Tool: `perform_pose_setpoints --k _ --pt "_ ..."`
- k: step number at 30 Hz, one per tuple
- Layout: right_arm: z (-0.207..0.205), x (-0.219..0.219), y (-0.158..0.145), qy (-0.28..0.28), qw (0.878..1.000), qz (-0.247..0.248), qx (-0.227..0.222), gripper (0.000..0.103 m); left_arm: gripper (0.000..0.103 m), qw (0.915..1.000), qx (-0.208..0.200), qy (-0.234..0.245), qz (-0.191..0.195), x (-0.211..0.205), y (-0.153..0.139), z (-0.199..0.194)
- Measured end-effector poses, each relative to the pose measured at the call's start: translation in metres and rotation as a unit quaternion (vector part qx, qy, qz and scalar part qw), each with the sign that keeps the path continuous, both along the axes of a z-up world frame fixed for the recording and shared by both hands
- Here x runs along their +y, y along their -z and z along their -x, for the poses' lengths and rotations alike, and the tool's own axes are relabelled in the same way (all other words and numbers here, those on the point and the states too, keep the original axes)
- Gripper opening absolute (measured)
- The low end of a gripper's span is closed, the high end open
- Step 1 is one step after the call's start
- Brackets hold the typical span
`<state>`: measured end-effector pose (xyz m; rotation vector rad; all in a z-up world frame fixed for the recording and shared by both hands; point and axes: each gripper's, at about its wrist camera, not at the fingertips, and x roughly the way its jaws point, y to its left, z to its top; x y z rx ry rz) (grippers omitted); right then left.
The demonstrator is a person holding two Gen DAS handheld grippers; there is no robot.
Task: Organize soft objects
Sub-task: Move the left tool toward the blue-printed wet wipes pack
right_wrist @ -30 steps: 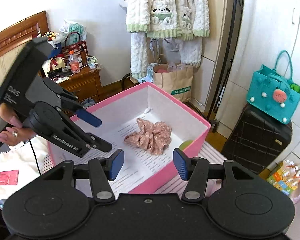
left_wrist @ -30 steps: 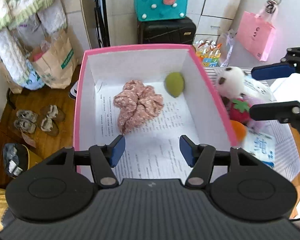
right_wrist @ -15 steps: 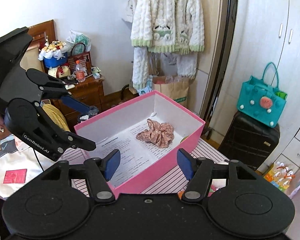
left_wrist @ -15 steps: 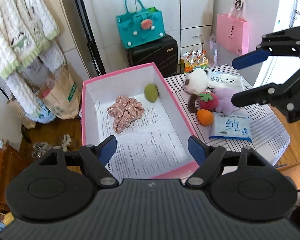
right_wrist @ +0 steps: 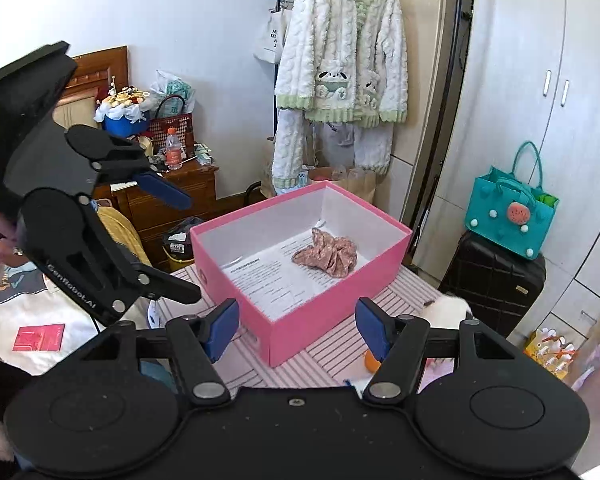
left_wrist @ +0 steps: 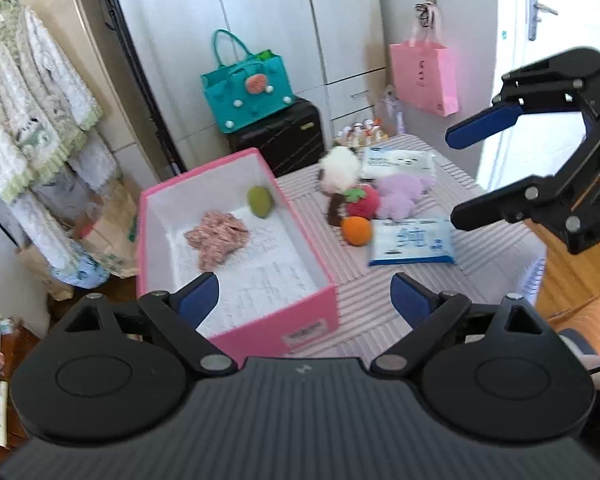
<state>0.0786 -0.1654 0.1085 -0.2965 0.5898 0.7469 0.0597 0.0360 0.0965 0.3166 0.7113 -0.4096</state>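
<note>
A pink box (left_wrist: 260,334) stands on the striped table (left_wrist: 380,308). Inside it lie a pink floral scrunchie (left_wrist: 216,236) and a green plush (left_wrist: 260,201). Right of the box are a panda plush (left_wrist: 338,168), a strawberry plush (left_wrist: 363,201), a purple plush (left_wrist: 400,196) and an orange plush ball (left_wrist: 356,230). My left gripper (left_wrist: 306,300) hovers over the box's near end, its jaws opening with nothing between them. My right gripper (right_wrist: 298,328) is open and empty before the box (right_wrist: 332,312). It hangs above the table's right edge (left_wrist: 460,176).
Two tissue packs (left_wrist: 412,241) (left_wrist: 398,159) lie among the toys. A black suitcase (left_wrist: 284,136) with a teal bag (left_wrist: 248,84) stands behind the table. A fleece jacket (right_wrist: 340,48) hangs at the back, and a wooden nightstand (right_wrist: 168,196) is at the left.
Both grippers have drawn back and up from the box, so the toys on the table now show. The left jaws have spread much wider, the right ones slightly.
</note>
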Motion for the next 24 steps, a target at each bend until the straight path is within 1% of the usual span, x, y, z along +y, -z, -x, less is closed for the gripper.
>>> perform_pose_setpoints --k 2,4,9,11,13,17,22,24 --pt "0.009 -0.007 0.007 0.005 1.0 -0.008 -0.001 0.07 0.093 0.9995 0.01 0.005 0.029 0.002 0.006 0.003" --pt "0.017 -0.013 0.016 0.012 1.0 -0.016 -0.009 0.071 0.094 0.9989 0.011 0.01 0.045 0.0 0.012 0.008" --pt "0.031 -0.031 0.046 0.044 0.999 -0.015 -0.021 0.074 0.094 0.9977 -0.003 0.03 0.06 -0.011 0.031 0.019" --pt "0.035 -0.037 0.06 0.063 0.997 -0.013 -0.03 0.076 0.097 0.9968 -0.009 0.037 0.07 -0.015 0.04 0.022" --pt "0.034 -0.046 0.075 0.079 0.996 -0.02 -0.023 0.077 0.098 0.996 -0.02 0.04 0.078 -0.021 0.049 0.023" --pt "0.029 -0.063 0.104 0.111 0.993 -0.036 -0.007 0.079 0.1 0.9946 -0.022 0.048 0.089 -0.034 0.062 0.019" --pt "0.019 -0.083 0.134 0.135 0.989 -0.058 0.008 0.08 0.101 0.9938 -0.027 0.072 0.08 -0.057 0.076 0.011" --pt "0.013 -0.087 0.147 0.139 0.988 -0.062 0.012 0.081 0.102 0.9935 -0.021 0.079 0.079 -0.068 0.085 0.005"
